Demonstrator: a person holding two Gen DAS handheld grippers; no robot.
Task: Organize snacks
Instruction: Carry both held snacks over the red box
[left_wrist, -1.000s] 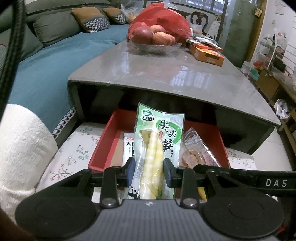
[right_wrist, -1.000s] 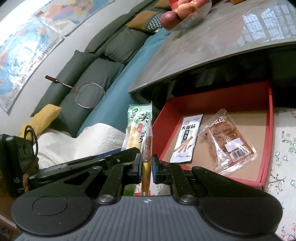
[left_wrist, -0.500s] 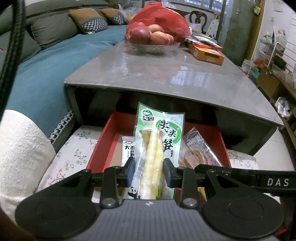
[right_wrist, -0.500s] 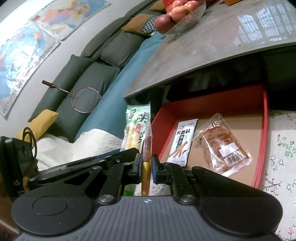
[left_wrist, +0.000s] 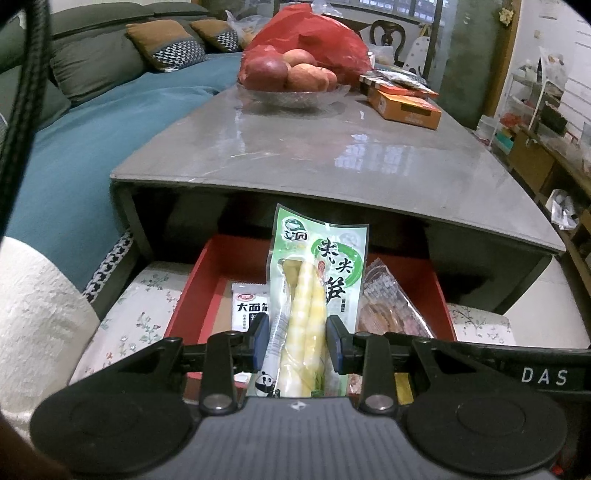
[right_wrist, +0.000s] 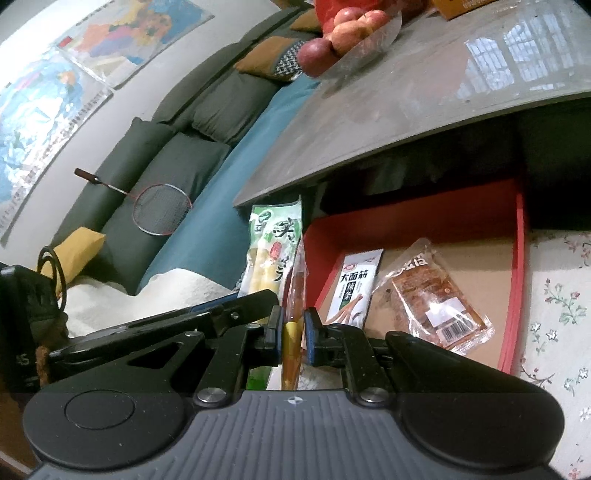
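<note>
Left wrist view: grey tabletop (left_wrist: 332, 155), red tray (left_wrist: 207, 273) below it. Left gripper (left_wrist: 297, 338) fingers clamp an upright bamboo shoot packet (left_wrist: 314, 280) above the tray; right gripper (right_wrist: 293, 328) fingers pinch a thin orange packet (right_wrist: 295, 291).

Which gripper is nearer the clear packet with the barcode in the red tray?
Right. The right gripper sits beside the barcode packet; the left gripper, holding the bamboo-shoot packet, is farther left.

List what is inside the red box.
The red box holds two snacks lying flat on its brown floor: a white stick pack and a clear packet with a barcode. The near corner is hidden behind the right gripper.
</note>
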